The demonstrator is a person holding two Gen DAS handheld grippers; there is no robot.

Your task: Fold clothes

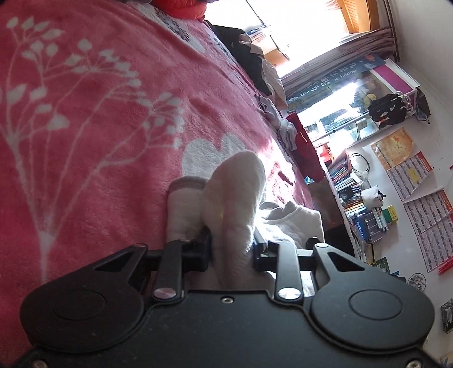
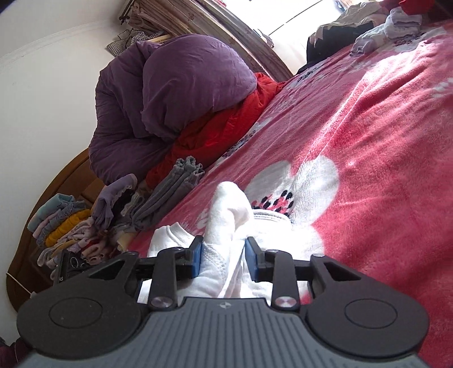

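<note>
Left gripper [image 1: 232,249] jaws clamped on white garment [image 1: 237,192], right gripper [image 2: 223,254] jaws slightly apart around it, on pink blanket [image 1: 99,127]

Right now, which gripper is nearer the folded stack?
The right gripper, likely: the stack lies close by, left in its view. The left gripper points toward the bookshelf; no stack in its view.

Daylight poured through the window [image 1: 297,25] at the far end, blown out to pure white with no detail. It threw a bright glare patch across the pink blanket [image 2: 382,93] and left the near gripper bodies dark. Both views bent strongly at the edges, corners blackened; nothing was smeared by motion.
</note>
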